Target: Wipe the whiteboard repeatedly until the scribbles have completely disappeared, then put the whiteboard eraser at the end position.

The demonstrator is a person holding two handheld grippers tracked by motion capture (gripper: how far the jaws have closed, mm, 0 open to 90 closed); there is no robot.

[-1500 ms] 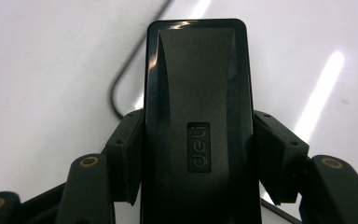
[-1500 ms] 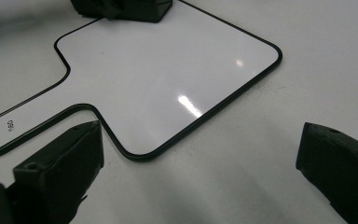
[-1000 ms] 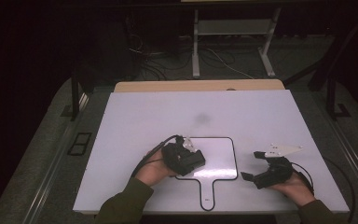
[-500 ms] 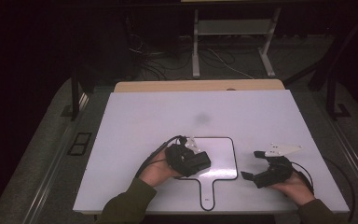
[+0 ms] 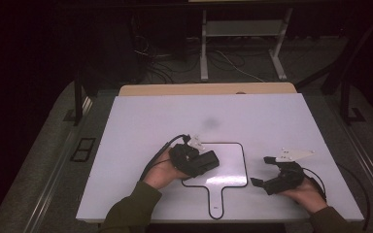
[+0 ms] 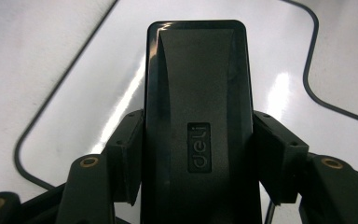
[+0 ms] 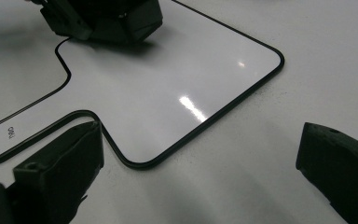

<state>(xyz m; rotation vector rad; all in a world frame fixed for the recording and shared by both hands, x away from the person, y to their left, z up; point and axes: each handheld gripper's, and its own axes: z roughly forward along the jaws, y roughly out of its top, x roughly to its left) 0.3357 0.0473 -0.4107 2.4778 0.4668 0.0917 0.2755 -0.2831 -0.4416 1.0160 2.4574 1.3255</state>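
The white table [image 5: 141,126] has bare room on all sides of the paddle-shaped whiteboard [image 5: 230,167], well in from the edges. The left gripper [image 5: 209,161] is clamped on a black plastic eraser [image 6: 198,116], held over the board's glossy, black-rimmed face. The right gripper [image 5: 263,171] rests beside the board, jaws wide apart, holding nothing.

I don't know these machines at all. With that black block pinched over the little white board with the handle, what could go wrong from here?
1. The left gripper clamps the smooth black eraser only at its sides, so it might slip or twist once pressed down.
2. The small whiteboard lies loose on the glossy table; a wiping stroke could push it along.
3. The right gripper is open beside the board, not on it, so nothing steadies it.
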